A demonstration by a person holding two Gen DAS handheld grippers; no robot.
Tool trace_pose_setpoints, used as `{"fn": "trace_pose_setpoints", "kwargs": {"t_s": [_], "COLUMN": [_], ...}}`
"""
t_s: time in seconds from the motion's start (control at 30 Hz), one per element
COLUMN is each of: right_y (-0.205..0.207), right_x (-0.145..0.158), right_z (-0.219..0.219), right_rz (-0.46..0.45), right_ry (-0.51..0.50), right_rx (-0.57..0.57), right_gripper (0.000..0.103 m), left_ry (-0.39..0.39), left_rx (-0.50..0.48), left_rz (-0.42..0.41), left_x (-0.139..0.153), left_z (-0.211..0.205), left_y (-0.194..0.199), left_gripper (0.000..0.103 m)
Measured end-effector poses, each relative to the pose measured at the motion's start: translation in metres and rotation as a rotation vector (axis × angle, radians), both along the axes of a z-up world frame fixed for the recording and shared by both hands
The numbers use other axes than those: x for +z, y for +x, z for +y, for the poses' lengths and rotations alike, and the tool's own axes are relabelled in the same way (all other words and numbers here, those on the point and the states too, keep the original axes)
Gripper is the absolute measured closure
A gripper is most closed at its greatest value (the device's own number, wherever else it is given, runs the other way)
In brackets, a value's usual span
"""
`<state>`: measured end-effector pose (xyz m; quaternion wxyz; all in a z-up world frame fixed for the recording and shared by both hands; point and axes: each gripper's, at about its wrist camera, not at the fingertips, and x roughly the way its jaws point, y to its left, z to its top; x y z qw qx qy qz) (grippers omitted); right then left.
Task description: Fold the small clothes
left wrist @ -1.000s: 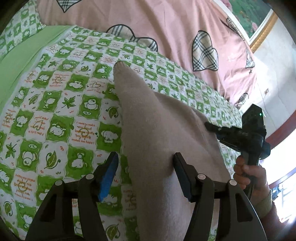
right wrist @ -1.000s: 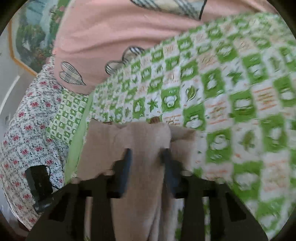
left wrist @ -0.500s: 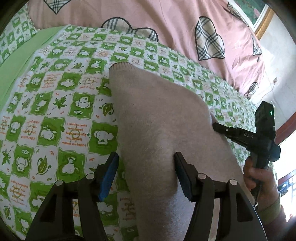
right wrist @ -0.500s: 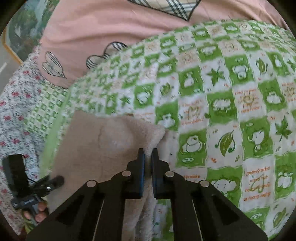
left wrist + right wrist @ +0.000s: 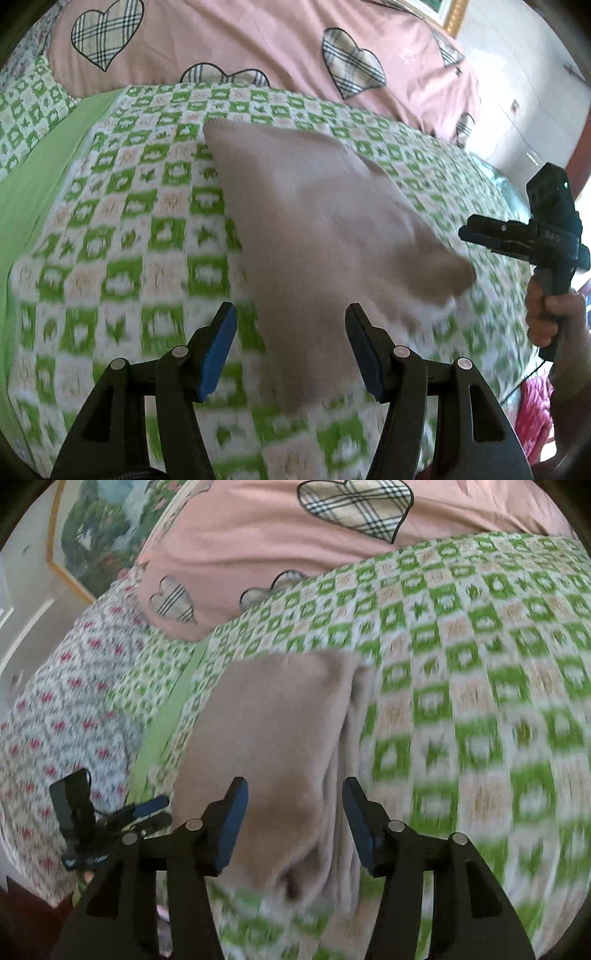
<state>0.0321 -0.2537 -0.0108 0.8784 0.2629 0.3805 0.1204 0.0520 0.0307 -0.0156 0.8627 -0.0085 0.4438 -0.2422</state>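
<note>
- On the green-and-white checked bedspread (image 5: 110,229) lies a beige knitted garment (image 5: 314,221), spread flat across the middle of the bed.
- Garment surface: soft, fuzzy knit, one uniform beige tone; both views are motion-blurred, so finer detail cannot be read.
- Garment shape, left wrist view: a rounded corner at the far end, widening toward the camera, with one rounded lobe (image 5: 443,277) projecting toward the right gripper.
- Garment shape, right wrist view: a lengthwise fold or doubled edge (image 5: 351,746) runs along the side nearest the open bedspread.
- Left gripper (image 5: 290,347): jaws wide apart, holding nothing. The near end of the garment shows between the blue-padded fingers (image 5: 218,347); contact cannot be determined.
- Right gripper (image 5: 293,819): jaws wide apart, holding nothing, positioned over the near end of the garment.
- Right gripper as seen from the left wrist view (image 5: 524,240): held in the person's hand (image 5: 546,314), fingers pointing toward the garment lobe, just beside it and apart from it.
- Background: a pink cover with plaid hearts (image 5: 258,40) lies beyond the bedspread; a framed picture (image 5: 99,528) hangs on the wall.
</note>
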Motion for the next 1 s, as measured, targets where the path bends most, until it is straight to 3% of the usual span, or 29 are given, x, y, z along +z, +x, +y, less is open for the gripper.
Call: {"fn": "trace_pose_setpoints", "kwargs": {"t_s": [0.17, 0.3, 0.4, 0.43, 0.47, 0.5, 0.53, 0.63, 0.73, 0.77, 0.9, 1.0], "right_y": [-0.017, -0.010, -0.002, 0.000, 0.001, 0.000, -0.002, -0.016, -0.030, -0.031, -0.032, -0.036], "right_x": [-0.007, -0.012, -0.020, -0.022, -0.022, -0.019, -0.014, 0.009, 0.021, 0.019, -0.013, -0.036], "right_z": [0.013, 0.032, 0.042, 0.042, 0.042, 0.040, 0.038, 0.023, 0.016, 0.016, 0.022, 0.018], "right_rz": [0.006, 0.034, 0.073, 0.080, 0.082, 0.067, 0.045, -0.066, -0.136, -0.131, -0.046, 0.014], "right_ry": [-0.015, -0.086, -0.123, -0.119, -0.113, -0.100, -0.080, 0.014, 0.019, -0.005, -0.115, -0.132], "right_rx": [0.018, 0.053, 0.074, 0.077, 0.075, 0.069, 0.063, 0.027, -0.003, -0.008, -0.028, -0.054], "right_gripper": [0.048, 0.052, 0.080, 0.095, 0.096, 0.096, 0.096, 0.097, 0.097, 0.097, 0.097, 0.097], "left_ry": [0.017, 0.057, 0.071, 0.084, 0.095, 0.098, 0.088, 0.060, 0.016, 0.000, -0.018, -0.027], "left_rx": [-0.031, -0.038, -0.015, 0.004, 0.021, 0.037, 0.046, 0.095, 0.132, 0.142, 0.183, 0.183], "left_rz": [0.019, 0.019, 0.019, 0.016, 0.018, 0.023, 0.031, 0.034, 0.033, 0.039, 0.058, 0.085], "left_x": [-0.016, -0.029, -0.037, -0.039, -0.041, -0.043, -0.043, -0.041, -0.036, -0.035, -0.036, -0.040], "left_z": [-0.005, -0.010, -0.010, -0.009, -0.008, -0.007, -0.005, 0.001, 0.003, 0.002, 0.002, 0.004], "left_y": [-0.029, -0.037, -0.036, -0.034, -0.033, -0.030, -0.029, -0.029, -0.032, -0.033, -0.034, -0.033], "left_gripper": [0.041, 0.041, 0.041, 0.041, 0.046, 0.059, 0.065, 0.074, 0.084, 0.089, 0.090, 0.091]}}
